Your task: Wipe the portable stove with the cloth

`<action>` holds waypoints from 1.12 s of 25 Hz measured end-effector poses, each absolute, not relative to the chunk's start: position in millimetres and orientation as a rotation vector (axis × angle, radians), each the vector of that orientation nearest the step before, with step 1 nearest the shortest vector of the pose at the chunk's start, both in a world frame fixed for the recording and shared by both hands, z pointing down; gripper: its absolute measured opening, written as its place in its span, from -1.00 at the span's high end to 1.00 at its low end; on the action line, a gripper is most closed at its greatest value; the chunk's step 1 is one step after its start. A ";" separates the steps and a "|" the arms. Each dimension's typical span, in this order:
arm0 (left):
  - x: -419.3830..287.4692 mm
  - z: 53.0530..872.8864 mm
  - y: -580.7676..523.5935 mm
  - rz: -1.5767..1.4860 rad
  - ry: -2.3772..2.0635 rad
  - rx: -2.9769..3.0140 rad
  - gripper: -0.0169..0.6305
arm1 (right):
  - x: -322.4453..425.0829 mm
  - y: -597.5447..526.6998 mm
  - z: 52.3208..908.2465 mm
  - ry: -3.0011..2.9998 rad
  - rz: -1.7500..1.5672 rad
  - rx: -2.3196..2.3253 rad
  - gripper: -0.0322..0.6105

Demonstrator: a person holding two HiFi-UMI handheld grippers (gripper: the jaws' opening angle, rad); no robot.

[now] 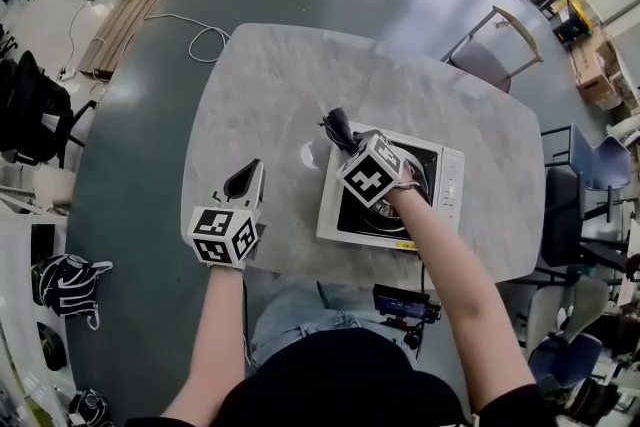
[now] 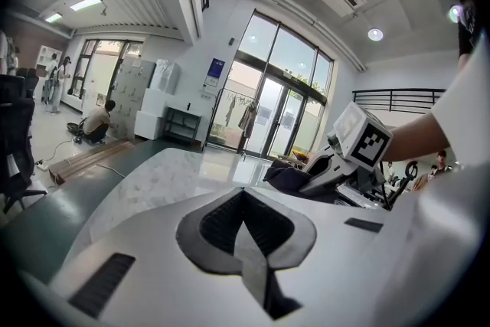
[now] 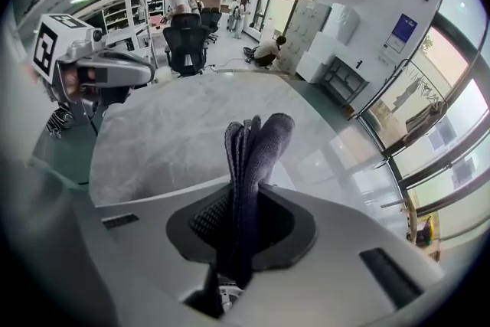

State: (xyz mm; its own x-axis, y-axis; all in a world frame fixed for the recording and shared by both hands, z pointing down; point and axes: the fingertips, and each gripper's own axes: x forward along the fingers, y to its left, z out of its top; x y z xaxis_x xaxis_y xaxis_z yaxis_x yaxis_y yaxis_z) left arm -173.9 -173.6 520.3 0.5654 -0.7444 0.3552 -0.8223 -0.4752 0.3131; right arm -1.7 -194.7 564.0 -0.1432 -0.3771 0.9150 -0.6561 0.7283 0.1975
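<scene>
Currently the right gripper (image 3: 241, 222) is clamped on a dark, folded, knit-textured cloth (image 3: 256, 145) over the left edge of the white, square portable stove (image 1: 448, 177) on the marbled table (image 1: 270, 85); the left gripper (image 2: 243, 220) is closed, empty, well apart. Probable fault: the soft fold slips free, letting hard jaws scrape the stove

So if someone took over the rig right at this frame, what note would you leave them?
Right gripper: shut on the folded dark grey cloth, above the far-left part of the white square portable stove.
Left gripper: shut, empty, low by the near-left edge of the grey marble table, away from the stove.
Done: cloth is in the jaws and at the stove.
Left: wipe the stove top. How much is already wiped doesn't show.
</scene>
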 end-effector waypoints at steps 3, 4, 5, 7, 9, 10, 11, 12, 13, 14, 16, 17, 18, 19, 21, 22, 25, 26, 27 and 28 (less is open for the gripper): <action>-174.5 518.6 -175.5 0.225 -1.265 2.352 0.92 | -7.6 -184.3 562.9 -1.783 0.305 0.783 0.70; -175.3 517.4 -176.6 0.221 -1.267 2.352 0.92 | -10.6 -180.0 562.6 -1.787 0.296 0.767 0.70; -175.9 516.0 -177.9 0.217 -1.270 2.353 0.92 | -13.3 -175.9 562.4 -1.790 0.284 0.749 0.70; -175.8 514.2 -180.2 0.207 -1.276 2.352 0.92 | -18.4 -167.2 562.7 -1.796 0.266 0.707 0.70; -174.1 513.9 -181.2 0.197 -1.277 2.354 0.92 | -24.2 -156.4 563.9 -1.809 0.267 0.655 0.70; -173.0 514.0 -181.0 0.194 -1.276 2.355 0.92 | -27.6 -150.1 564.3 -1.818 0.270 0.624 0.70; -171.8 514.1 -180.4 0.191 -1.274 2.356 0.92 | -31.5 -143.3 564.3 -1.830 0.273 0.588 0.70; -170.8 514.0 -179.6 0.189 -1.271 2.357 0.92 | -36.0 -135.6 563.9 -1.845 0.275 0.544 0.70; -170.1 513.9 -178.7 0.188 -1.270 2.356 0.92 | -41.2 -127.0 563.4 -1.865 0.277 0.495 0.70; -169.6 513.9 -177.7 0.186 -1.268 2.355 0.92 | -46.5 -118.1 563.0 -1.885 0.278 0.446 0.70; -168.5 513.9 -175.2 0.184 -1.265 2.355 0.92 | -55.3 -102.2 562.8 -1.916 0.266 0.370 0.70; -168.0 513.8 -173.8 0.183 -1.264 2.356 0.92 | -58.5 -96.1 563.0 -1.923 0.249 0.345 0.70; -167.9 513.7 -172.3 0.183 -1.263 2.358 0.92 | -61.3 -90.7 563.4 -1.924 0.229 0.324 0.69; -168.5 513.8 -170.8 0.183 -1.263 2.360 0.92 | -64.6 -85.4 563.9 -1.923 0.209 0.302 0.69; -171.7 514.5 -167.9 0.186 -1.269 2.357 0.92 | -72.5 -74.3 565.5 -1.918 0.167 0.256 0.70; -173.7 514.6 -166.5 0.187 -1.274 2.354 0.92 | -76.0 -69.1 566.5 -1.913 0.141 0.237 0.69; -178.2 512.8 -162.7 0.181 -1.294 2.342 0.92 | -82.5 -55.6 569.1 -1.895 0.063 0.201 0.69; -179.6 512.0 -161.8 0.179 -1.300 2.339 0.92 | -84.7 -50.8 569.9 -1.893 0.052 0.191 0.69; -181.3 511.5 -161.3 0.176 -1.306 2.338 0.92 | -87.2 -46.4 570.8 -1.894 0.047 0.182 0.69; -183.3 511.1 -160.9 0.173 -1.312 2.338 0.92 | -89.8 -42.9 571.6 -1.896 0.045 0.176 0.69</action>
State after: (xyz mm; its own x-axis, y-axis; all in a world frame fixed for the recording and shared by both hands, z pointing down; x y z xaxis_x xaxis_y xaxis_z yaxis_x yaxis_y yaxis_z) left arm -183.3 -160.9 511.1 0.5393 -0.7783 0.3215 -0.8351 -0.4453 0.3229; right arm -89.8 -42.9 571.6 -0.3166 -0.1000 0.9433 -0.1441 0.9879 0.0564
